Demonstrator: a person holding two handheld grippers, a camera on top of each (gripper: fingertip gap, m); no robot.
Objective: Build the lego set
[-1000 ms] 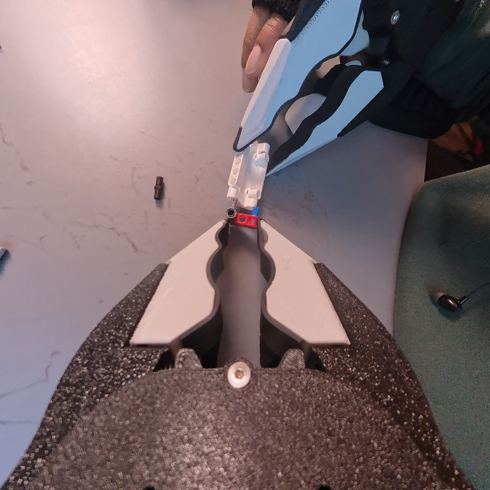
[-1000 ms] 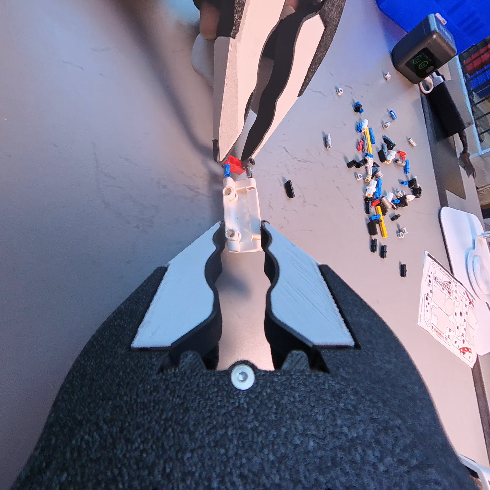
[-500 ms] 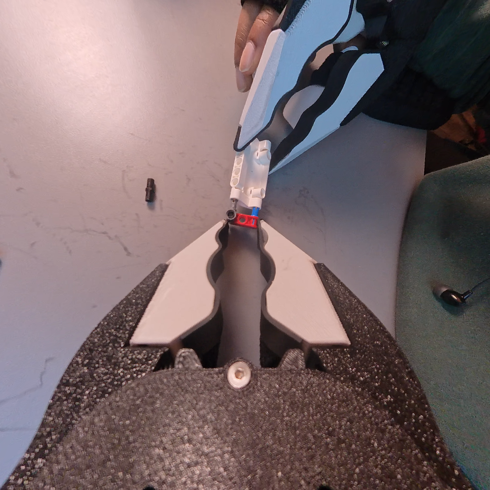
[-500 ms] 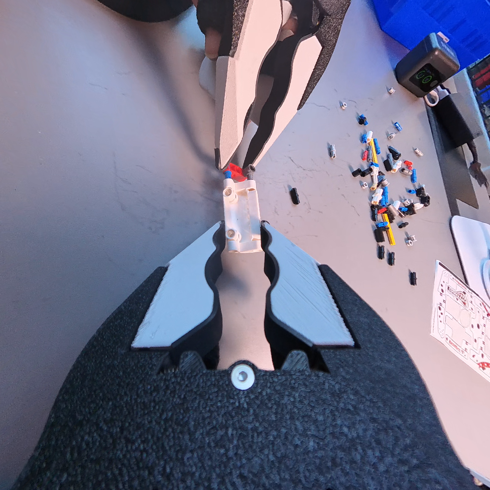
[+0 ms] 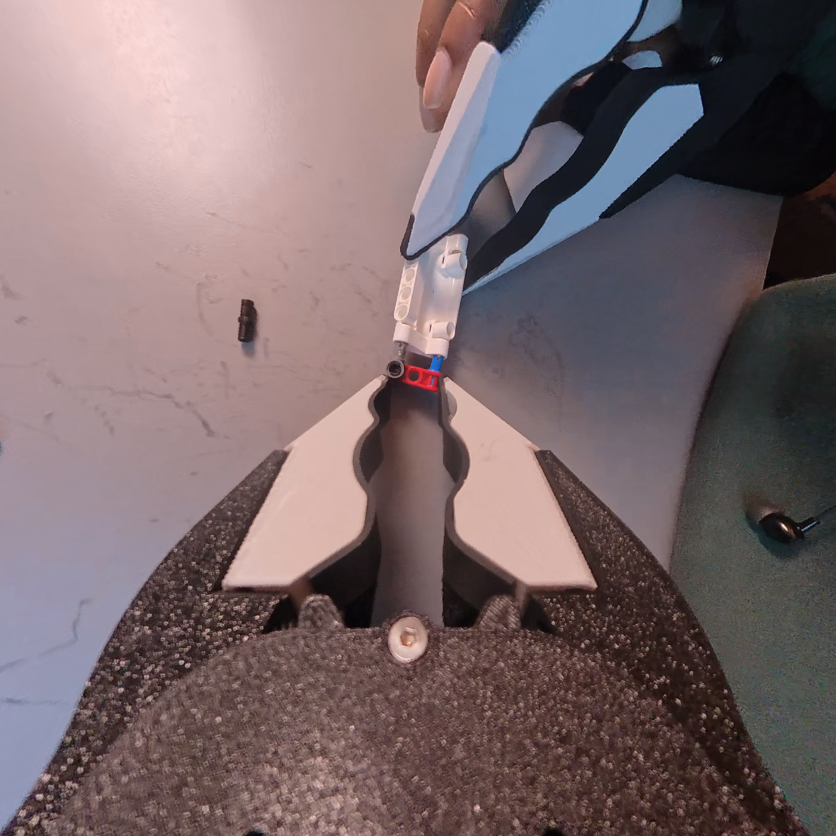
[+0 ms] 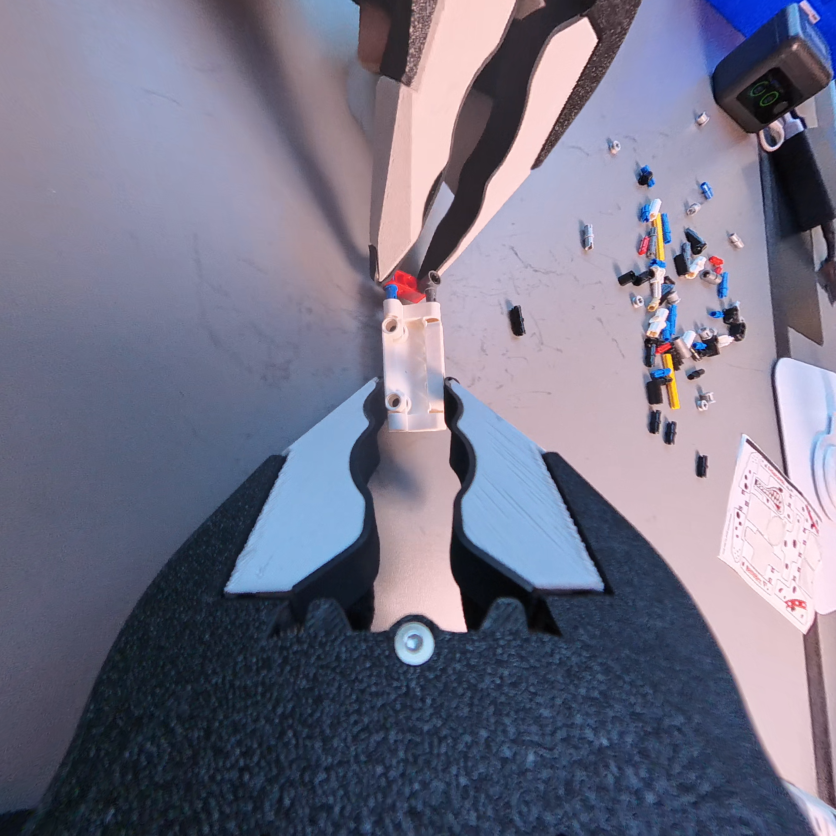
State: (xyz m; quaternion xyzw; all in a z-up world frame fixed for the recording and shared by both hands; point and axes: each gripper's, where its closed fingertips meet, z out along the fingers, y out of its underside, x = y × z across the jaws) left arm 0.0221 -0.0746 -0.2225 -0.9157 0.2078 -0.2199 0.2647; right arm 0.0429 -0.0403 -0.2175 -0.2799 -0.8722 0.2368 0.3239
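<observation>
My left gripper (image 5: pixel 414 377) is shut on a small red connector (image 5: pixel 421 376) that carries a blue pin (image 5: pixel 436 362) and a dark pin (image 5: pixel 394 367). My right gripper (image 6: pixel 412 396) is shut on a white lego block (image 6: pixel 412 368) and shows in the left wrist view (image 5: pixel 436 258). The white block (image 5: pixel 427 303) stands tip to tip with the red connector (image 6: pixel 407 286). The blue pin (image 6: pixel 392 289) and the dark pin (image 6: pixel 432 285) touch the block's end. The left gripper also shows in the right wrist view (image 6: pixel 402 276).
A loose black pin (image 5: pixel 246 319) lies on the grey table left of the grippers; it also shows in the right wrist view (image 6: pixel 518 320). A pile of small lego parts (image 6: pixel 678 307) lies at right, with an instruction sheet (image 6: pixel 769 543), a white tray (image 6: pixel 805 407) and a dark device (image 6: pixel 773 77). A green chair (image 5: pixel 769 452) is beside the table.
The two grippers have closed the gap a little, bringing the white block's end onto the pins of the red connector. Both views have shifted slightly over the table.
</observation>
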